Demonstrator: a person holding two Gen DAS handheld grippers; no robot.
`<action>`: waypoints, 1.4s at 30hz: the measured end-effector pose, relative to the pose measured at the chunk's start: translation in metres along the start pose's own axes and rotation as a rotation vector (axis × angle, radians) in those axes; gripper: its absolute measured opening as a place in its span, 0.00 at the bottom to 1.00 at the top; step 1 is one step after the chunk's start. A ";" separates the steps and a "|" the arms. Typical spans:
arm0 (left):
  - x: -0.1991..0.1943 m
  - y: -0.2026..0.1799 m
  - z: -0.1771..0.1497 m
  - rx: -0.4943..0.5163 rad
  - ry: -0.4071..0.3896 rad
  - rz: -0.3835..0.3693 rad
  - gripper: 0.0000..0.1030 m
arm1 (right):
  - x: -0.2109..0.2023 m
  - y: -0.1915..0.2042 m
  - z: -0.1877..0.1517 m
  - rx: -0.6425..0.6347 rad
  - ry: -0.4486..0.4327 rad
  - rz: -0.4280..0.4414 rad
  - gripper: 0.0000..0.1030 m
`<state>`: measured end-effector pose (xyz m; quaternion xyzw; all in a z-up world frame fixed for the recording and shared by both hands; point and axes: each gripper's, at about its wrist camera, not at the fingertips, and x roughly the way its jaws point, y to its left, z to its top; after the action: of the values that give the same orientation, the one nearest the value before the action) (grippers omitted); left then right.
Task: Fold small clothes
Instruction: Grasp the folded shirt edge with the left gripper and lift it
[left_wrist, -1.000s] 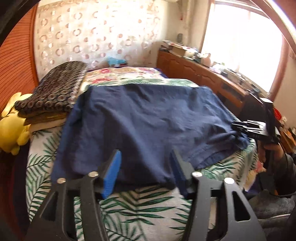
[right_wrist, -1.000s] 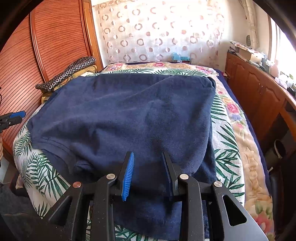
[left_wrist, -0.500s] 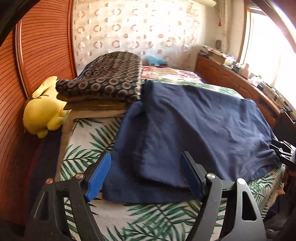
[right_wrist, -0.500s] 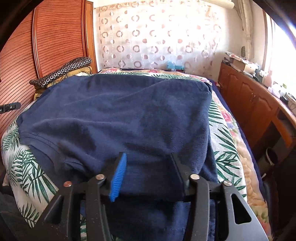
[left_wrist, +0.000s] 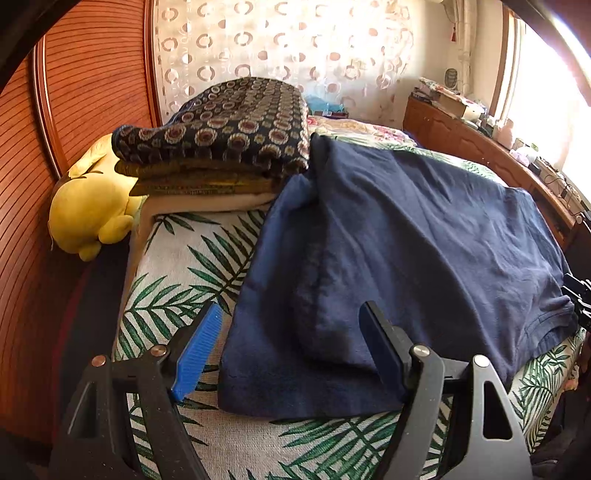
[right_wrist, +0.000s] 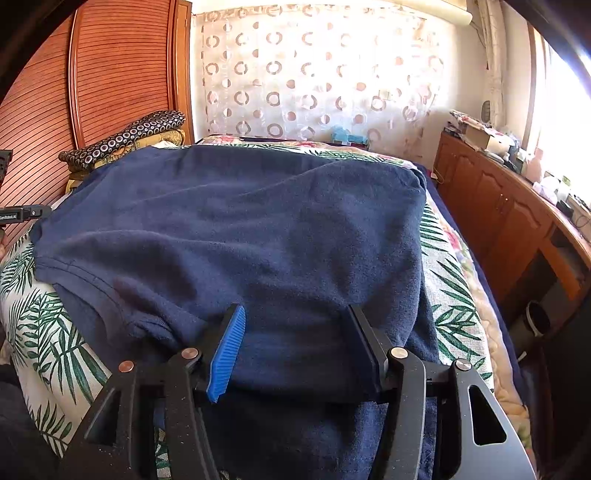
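A: Where was the shirt (right_wrist: 236, 229)?

B: Spread flat across the bed (left_wrist: 177, 266), on the palm-leaf cover. Dark navy, one side panel already turned in along its length, so a long fold ridge ran down the cloth in the left view. Near edge draped a little over the bed's front.

A: How would it handle?

B: My guess: light, soft knit, limp. It would sag and crease wherever lifted, and a single layer could slip away from a doubled one. Nothing fragile. Best hold looked like the near hem corners, pinching both layers together so the fold stayed intact.

A: Left tool (left_wrist: 291, 347)?

B: Jaws well apart, hovering over the near left corner of the shirt. Cloth lay beneath and between them, but the pads pressed on nothing.

A: Right tool (right_wrist: 295, 347)?

B: Jaws opening, cloth between them but not pinched. It sat over the near hem on the right side, close to the stitched edge.

A: Surroundings?

B: Stack of folded blankets (left_wrist: 221, 140) against the far left of the bed, touching the shirt's far corner. Yellow plush toy (left_wrist: 88, 214) beside the stack, by the wooden slatted panel. Patterned curtain (right_wrist: 314, 74) behind; wooden cabinet (right_wrist: 509, 221) along the right, cluttered on top.
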<state>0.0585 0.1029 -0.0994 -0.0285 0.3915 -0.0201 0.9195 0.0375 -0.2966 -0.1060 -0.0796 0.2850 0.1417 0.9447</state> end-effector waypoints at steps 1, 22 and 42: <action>0.002 0.001 0.000 -0.003 0.006 -0.001 0.75 | 0.000 0.000 0.000 -0.001 0.001 0.001 0.57; 0.008 -0.004 -0.002 0.015 0.019 -0.073 0.26 | 0.001 0.001 -0.004 0.004 -0.013 0.007 0.62; -0.042 -0.072 0.054 0.082 -0.156 -0.335 0.06 | -0.001 -0.005 -0.002 0.025 -0.004 0.033 0.62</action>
<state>0.0676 0.0355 -0.0269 -0.0570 0.3075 -0.1864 0.9314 0.0370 -0.3018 -0.1068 -0.0630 0.2862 0.1539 0.9436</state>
